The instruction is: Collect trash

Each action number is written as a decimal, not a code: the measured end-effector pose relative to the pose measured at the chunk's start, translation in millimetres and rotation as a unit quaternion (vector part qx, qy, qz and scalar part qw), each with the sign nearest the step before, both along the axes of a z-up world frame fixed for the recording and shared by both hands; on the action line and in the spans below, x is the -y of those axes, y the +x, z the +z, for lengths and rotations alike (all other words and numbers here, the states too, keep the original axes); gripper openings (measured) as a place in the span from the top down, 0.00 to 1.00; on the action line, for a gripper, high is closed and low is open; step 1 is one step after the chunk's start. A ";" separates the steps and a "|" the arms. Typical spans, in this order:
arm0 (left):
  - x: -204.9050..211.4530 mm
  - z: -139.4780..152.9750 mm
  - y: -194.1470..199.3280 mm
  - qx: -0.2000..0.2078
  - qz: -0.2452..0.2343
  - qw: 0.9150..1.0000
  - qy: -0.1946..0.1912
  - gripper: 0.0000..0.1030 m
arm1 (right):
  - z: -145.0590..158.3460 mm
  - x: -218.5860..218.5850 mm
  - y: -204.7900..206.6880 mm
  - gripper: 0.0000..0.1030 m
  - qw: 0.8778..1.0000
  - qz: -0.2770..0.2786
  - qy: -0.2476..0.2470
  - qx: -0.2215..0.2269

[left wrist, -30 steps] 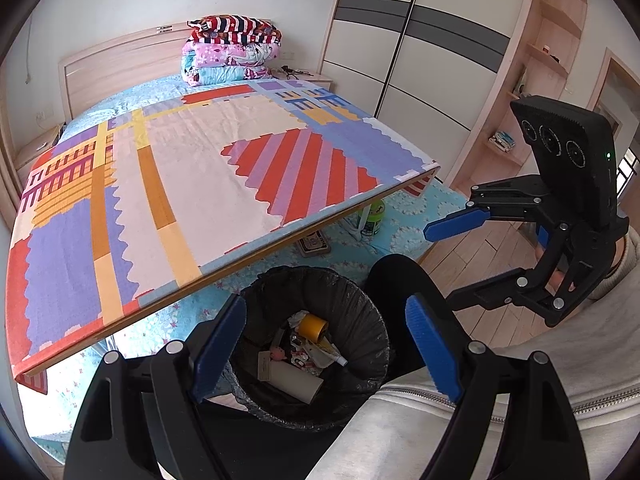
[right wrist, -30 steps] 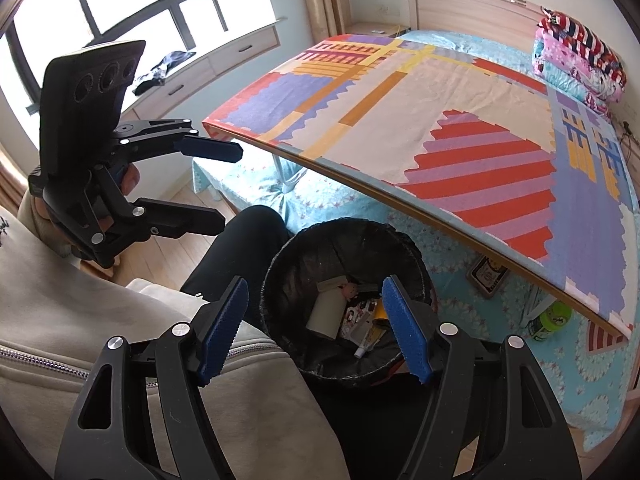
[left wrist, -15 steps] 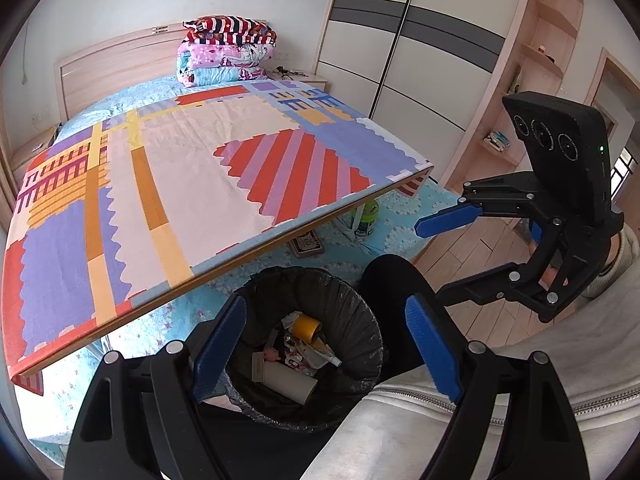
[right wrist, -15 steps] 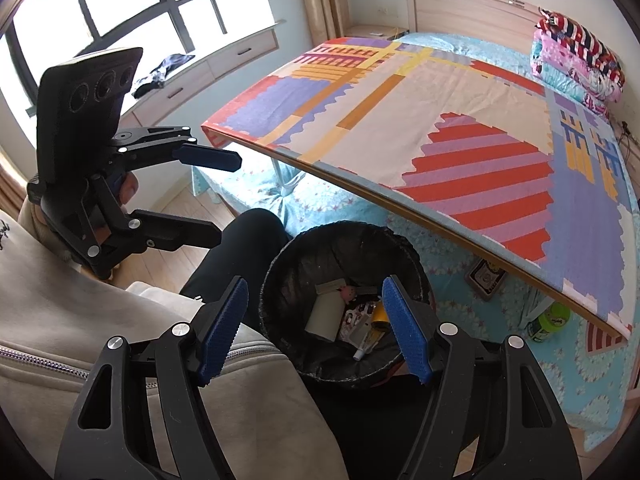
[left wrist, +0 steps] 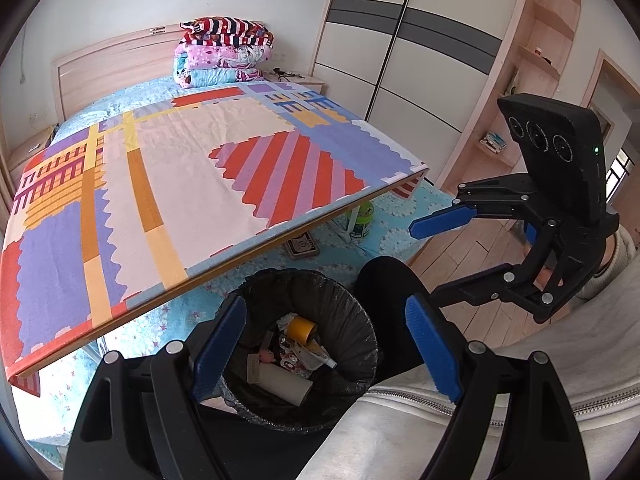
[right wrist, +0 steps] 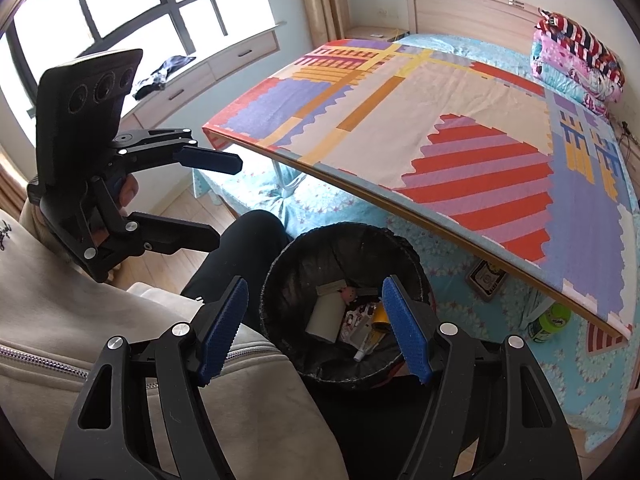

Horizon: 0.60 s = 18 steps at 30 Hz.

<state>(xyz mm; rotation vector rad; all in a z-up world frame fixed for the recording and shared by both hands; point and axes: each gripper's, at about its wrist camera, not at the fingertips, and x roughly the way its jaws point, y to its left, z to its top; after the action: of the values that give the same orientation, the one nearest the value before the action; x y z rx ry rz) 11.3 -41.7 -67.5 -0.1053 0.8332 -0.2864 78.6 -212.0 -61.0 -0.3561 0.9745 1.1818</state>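
Observation:
A black-lined trash bin (left wrist: 362,320) stands on the floor between my legs, also in the right wrist view (right wrist: 280,280). It holds a cardboard tube (left wrist: 280,384), a yellow tape roll (left wrist: 302,328), a marker and wrappers. My left gripper (left wrist: 324,344) is open and empty above the bin. My right gripper (right wrist: 316,324) is open and empty above it too. Each gripper shows in the other's view, the right one (left wrist: 428,256) and the left one (right wrist: 226,200).
A low table with a colourful patterned cloth (left wrist: 180,184) stands over the blue bed just beyond the bin. A green bottle (left wrist: 360,220) and a small flat box (left wrist: 302,246) lie under its far edge. Wardrobe right, window left, folded blankets (left wrist: 224,52) by the headboard.
Both grippers stay open and empty over the bin. The left wrist view has shifted slightly, with the table edge sliding left and up. The trash in the bin is unchanged.

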 end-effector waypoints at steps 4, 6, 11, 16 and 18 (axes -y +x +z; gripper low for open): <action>0.6 0.6 -0.3 0.000 -0.001 1.000 0.001 0.23 | 0.4 0.3 -0.6 0.33 1.000 -0.001 0.001 0.001; 0.3 0.9 -0.8 0.002 -0.001 1.000 0.000 0.23 | 0.9 1.0 -1.1 0.33 1.000 -0.001 0.001 0.001; -2.0 -0.9 -0.8 -0.001 0.005 1.000 -0.004 0.23 | 1.7 1.6 -1.6 0.33 1.000 0.002 0.003 0.001; -1.4 0.4 -0.3 0.000 0.007 1.000 -0.002 0.23 | 1.9 2.2 -1.9 0.33 1.000 0.002 0.004 0.000; -1.3 0.1 0.5 0.000 0.005 1.000 -0.003 0.23 | 1.6 1.8 -1.3 0.33 1.000 0.000 0.004 0.001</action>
<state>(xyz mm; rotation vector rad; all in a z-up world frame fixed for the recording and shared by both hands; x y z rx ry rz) 11.8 -40.5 -67.4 -0.1150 0.8319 -0.2785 77.3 -213.8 -59.5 -0.3519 0.9678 1.1846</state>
